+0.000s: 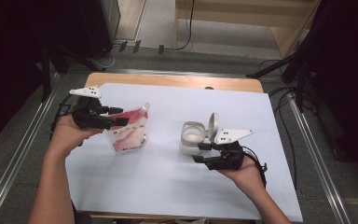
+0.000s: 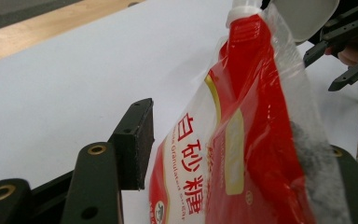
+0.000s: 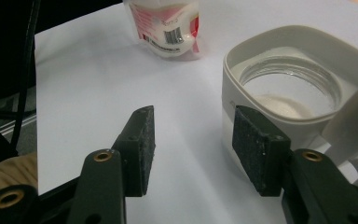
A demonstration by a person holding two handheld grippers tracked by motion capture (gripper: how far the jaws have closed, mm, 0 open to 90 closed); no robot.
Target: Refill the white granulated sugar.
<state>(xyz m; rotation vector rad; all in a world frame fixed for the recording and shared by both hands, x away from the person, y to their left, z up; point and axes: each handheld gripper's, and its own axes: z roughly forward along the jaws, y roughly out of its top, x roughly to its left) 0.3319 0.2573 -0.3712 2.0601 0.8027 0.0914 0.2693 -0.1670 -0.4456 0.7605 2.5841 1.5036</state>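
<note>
right gripper (image 3: 193,149): nearest the lens, its two black jaws stand apart with bare table between them; one pad sits just beside the jar wall, holding nothing.
jar (image 3: 298,88): a white square-shouldered container with a round glass mouth, standing upright near the table's middle, its lid (image 1: 212,125) flipped up, probably to leave the mouth free for filling; a little white powder lies inside.
left gripper (image 1: 117,116): jaws set either side of the pouch, apparently clamped on it, though contact is not plain.
sugar pouch (image 2: 242,140): red and clear, held at the table's left, spout (image 1: 144,107) uppermost and leaning toward the jar, likely ready for pouring.
hard to make out: the pouch's far side hides one left pad; whether the spout is capped is unclear.
</note>
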